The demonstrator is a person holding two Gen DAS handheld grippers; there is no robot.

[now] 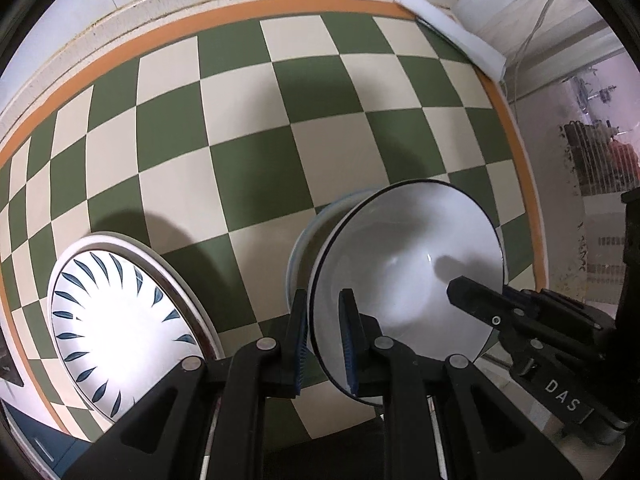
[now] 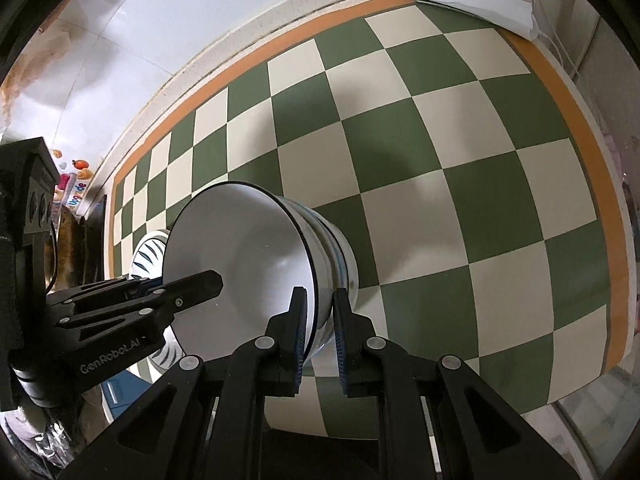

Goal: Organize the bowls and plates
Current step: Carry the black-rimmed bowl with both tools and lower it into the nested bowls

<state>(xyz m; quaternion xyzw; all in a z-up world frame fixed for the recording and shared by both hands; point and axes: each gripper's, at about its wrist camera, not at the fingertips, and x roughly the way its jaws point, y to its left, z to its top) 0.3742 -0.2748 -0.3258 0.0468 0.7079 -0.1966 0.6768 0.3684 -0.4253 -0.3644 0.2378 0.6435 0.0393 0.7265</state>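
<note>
On the green-and-cream checked cloth (image 1: 256, 168) sits a stack of bowls, and both grippers pinch the rim of the top bowl (image 1: 404, 276) from opposite sides. From the left wrist, the left gripper (image 1: 325, 340) has one finger outside the wall and one inside, the blue pads pressed against the rim; the lowest part of the rim is hidden behind its inner finger. The right gripper (image 1: 480, 300) shows there only as one finger reaching into the bowl, its partner hidden behind the wall and the rest cut off at the frame's edge. From the right wrist, the right gripper (image 2: 318, 336) straddles the rim of the same bowl (image 2: 248, 264) likewise, and its pads appear to take in the rims of more than one bowl, though how many is hard to tell. The lower bowls (image 2: 340, 256) show only as a few stacked outer walls with blue lines; their count is unclear. The left gripper (image 2: 192, 286) enters from the left there, one finger over the bowl's inside, the other hidden. A plate (image 1: 124, 328) with dark blue petal strokes lies just left of the stack, apart from it; glare washes out its centre, and its near edge is covered by the gripper body. A white folded cloth (image 2: 464, 0) lies at the far corner.
</note>
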